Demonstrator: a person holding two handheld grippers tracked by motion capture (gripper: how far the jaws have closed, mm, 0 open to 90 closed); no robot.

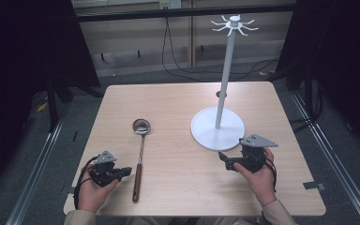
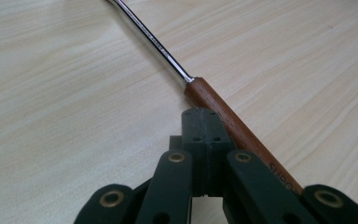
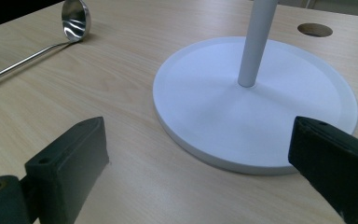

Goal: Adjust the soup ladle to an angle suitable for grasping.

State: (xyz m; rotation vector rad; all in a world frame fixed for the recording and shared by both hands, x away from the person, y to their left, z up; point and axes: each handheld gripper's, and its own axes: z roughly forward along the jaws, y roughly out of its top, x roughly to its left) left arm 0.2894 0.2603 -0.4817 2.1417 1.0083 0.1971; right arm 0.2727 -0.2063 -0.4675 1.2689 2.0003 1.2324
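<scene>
Left hand-held gripper [image 1: 127, 171]: held near the front left corner of the worktop [image 1: 178, 197]; in the left gripper view its jaws are seen pressed together with nothing between them, lying just beside the ladle's wooden grip.
Left hand [image 1: 93, 186]: wrapped round the gripper body, the forearm coming in over the front edge.
Right hand-held gripper [image 1: 223, 158]: held toward the front right of the worktop, just in front of the stand's base; its jaws are seen standing wide apart, with nothing held.
Right hand [image 1: 258, 174]: closed round the gripper body from behind.
Ladle [image 1: 139, 154]: laid flat on the worktop's left half, roughly front to back, the steel bowl toward the middle and the brown wooden handle [image 2: 233, 122] toward the front edge.
Contact with the ladle: the closed left jaws are seen alongside the handle, not around it; whether they touch it cannot be told.
Stand [image 1: 218, 126]: a white round base on the right half of the worktop, an upright pole rising from it, a ring of hooks [image 1: 234, 24] at the top, all bare.
Done so far: judged as approach only; the ladle is not gripped or lifted.
Left to do: probably the handle is to be clamped, the ladle raised and hung on a hook.
</scene>
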